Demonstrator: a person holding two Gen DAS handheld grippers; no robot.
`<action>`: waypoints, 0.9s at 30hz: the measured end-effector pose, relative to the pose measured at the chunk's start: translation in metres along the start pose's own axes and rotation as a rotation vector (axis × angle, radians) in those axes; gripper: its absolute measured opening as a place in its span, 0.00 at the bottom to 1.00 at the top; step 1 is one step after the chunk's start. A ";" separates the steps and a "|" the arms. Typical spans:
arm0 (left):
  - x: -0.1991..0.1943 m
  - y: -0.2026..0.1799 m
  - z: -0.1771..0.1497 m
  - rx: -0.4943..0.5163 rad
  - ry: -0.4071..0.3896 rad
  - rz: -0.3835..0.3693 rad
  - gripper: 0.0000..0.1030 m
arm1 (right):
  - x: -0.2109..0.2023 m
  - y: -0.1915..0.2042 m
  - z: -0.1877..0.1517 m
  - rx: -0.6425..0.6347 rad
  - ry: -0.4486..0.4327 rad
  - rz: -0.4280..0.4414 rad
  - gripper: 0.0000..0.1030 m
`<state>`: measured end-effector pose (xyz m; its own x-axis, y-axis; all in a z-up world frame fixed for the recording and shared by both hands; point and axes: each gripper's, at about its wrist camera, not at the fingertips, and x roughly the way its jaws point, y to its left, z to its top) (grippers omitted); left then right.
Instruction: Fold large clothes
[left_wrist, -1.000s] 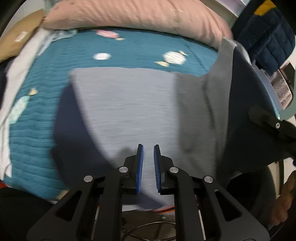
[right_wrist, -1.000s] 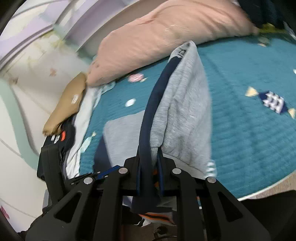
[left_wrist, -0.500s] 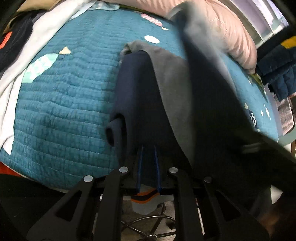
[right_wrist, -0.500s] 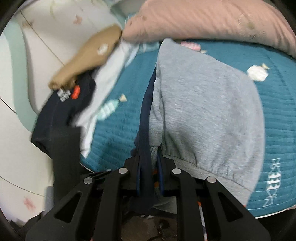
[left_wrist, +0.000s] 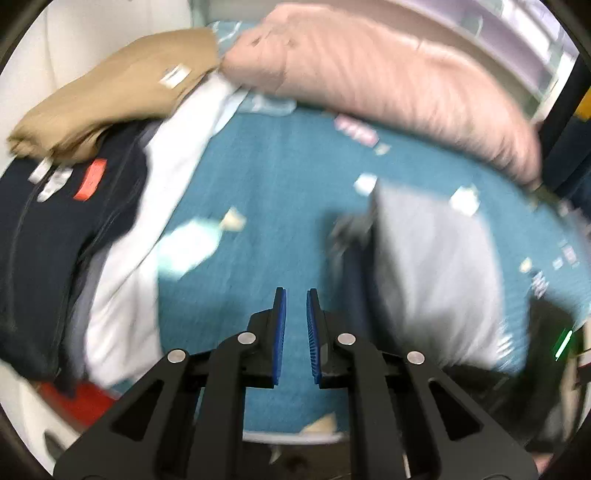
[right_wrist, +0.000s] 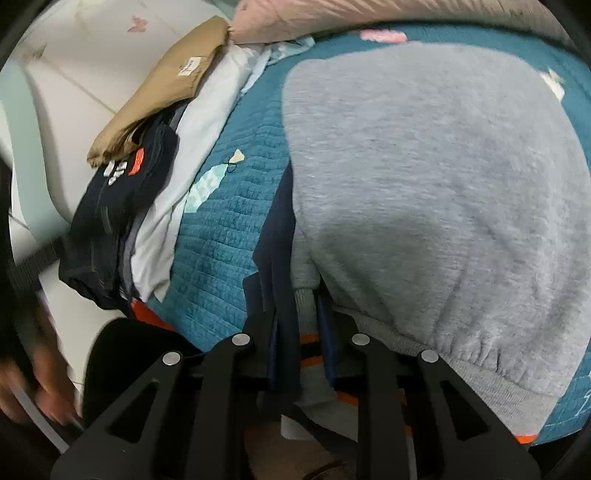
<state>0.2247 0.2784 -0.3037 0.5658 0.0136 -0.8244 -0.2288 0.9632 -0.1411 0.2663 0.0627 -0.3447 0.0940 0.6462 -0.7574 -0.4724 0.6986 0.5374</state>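
**Sweatshirt half-folded, right claw letting go**

Sweatshirt (right_wrist: 424, 177) is lying doubled over on the teal bedspread (right_wrist: 229, 221), its hem hanging at the near edge. The right claw (right_wrist: 295, 332) is opening with navy and grey cloth between its jaws; if a layer is snagging there, the fold risks dragging askew or sliding off. The pink pillow (left_wrist: 388, 85) is crowding the far side, and the clothes pile (left_wrist: 110, 177) is hemming in the left. The left claw (left_wrist: 295, 328) is hanging nearly closed, gripping nothing.
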 end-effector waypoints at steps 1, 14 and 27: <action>0.004 -0.001 0.008 0.003 0.001 -0.038 0.12 | 0.000 0.002 -0.002 -0.002 -0.002 0.003 0.17; 0.063 -0.072 0.045 0.062 0.084 -0.279 0.12 | -0.010 0.006 -0.024 0.029 -0.034 0.125 0.11; 0.142 -0.058 0.034 0.084 0.286 -0.194 0.05 | -0.025 0.010 -0.032 -0.051 -0.026 0.082 0.36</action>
<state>0.3454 0.2332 -0.3944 0.3447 -0.2358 -0.9086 -0.0664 0.9594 -0.2741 0.2308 0.0438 -0.3322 0.0758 0.7086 -0.7016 -0.5232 0.6272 0.5769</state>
